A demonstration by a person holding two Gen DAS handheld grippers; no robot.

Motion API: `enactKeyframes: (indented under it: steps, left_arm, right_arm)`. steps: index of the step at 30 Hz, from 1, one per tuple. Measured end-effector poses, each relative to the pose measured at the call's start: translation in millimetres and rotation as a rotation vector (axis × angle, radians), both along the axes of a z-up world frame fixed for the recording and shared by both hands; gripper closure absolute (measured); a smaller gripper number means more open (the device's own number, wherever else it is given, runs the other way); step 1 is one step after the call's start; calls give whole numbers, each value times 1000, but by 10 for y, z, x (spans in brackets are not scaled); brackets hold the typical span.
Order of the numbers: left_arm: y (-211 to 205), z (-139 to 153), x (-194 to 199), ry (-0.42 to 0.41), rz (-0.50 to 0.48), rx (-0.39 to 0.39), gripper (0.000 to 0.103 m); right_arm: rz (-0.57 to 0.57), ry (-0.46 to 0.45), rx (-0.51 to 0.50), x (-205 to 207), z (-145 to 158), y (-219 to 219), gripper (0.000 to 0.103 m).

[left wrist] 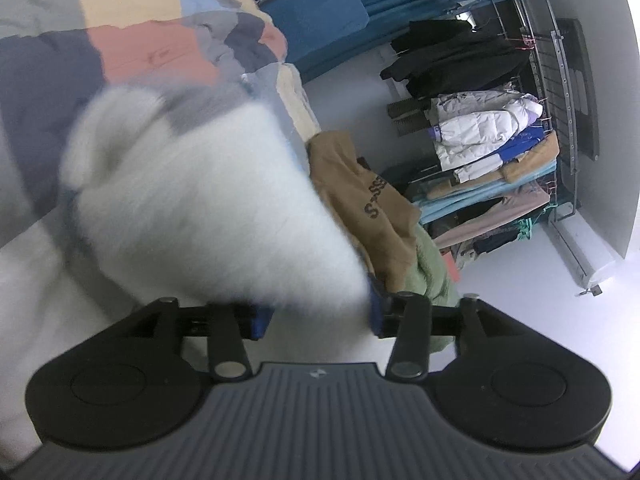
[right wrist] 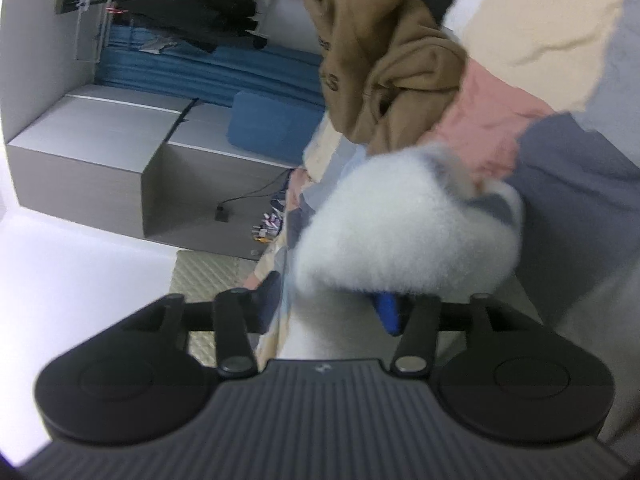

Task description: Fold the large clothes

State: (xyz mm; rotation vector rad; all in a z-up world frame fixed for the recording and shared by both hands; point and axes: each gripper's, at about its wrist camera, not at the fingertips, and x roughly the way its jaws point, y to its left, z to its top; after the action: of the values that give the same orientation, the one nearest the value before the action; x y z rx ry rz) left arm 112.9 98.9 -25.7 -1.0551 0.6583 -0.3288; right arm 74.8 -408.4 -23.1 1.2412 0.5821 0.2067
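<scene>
A white fluffy garment (left wrist: 208,208) fills the middle of the left wrist view, bunched between the blue-padded fingers of my left gripper (left wrist: 316,316), which is shut on it. The same white fluffy garment (right wrist: 400,232) shows in the right wrist view, bunched in my right gripper (right wrist: 332,308), also shut on it. Both grippers hold it above a patchwork bedcover (left wrist: 140,40), which also shows in the right wrist view (right wrist: 560,80). The fingertips are hidden by the fleece.
A brown hoodie (left wrist: 360,196) and a green garment (left wrist: 432,276) lie piled at the bed's edge. A clothes rack (left wrist: 492,140) with hanging clothes stands by the wall. Grey cabinets (right wrist: 100,152) and a blue cushion (right wrist: 272,128) stand beyond the bed.
</scene>
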Motion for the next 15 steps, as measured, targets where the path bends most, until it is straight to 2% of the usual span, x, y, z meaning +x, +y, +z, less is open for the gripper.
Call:
enactKeyframes:
  steps: [3, 7, 11, 15]
  left_arm:
    - [-65, 13, 254, -8, -6, 3, 38]
    - [-209, -41, 571, -48, -23, 47, 23]
    - [-383, -181, 851, -104, -64, 182, 20]
    - [-458, -474, 1131, -91, -73, 254, 20]
  right_arm:
    - [-6, -18, -35, 201, 31, 14, 29]
    - [-19, -7, -72, 485, -44, 21, 27]
    - [-28, -11, -137, 740, -166, -3, 29]
    - [-24, 7, -233, 984, -324, -61, 30]
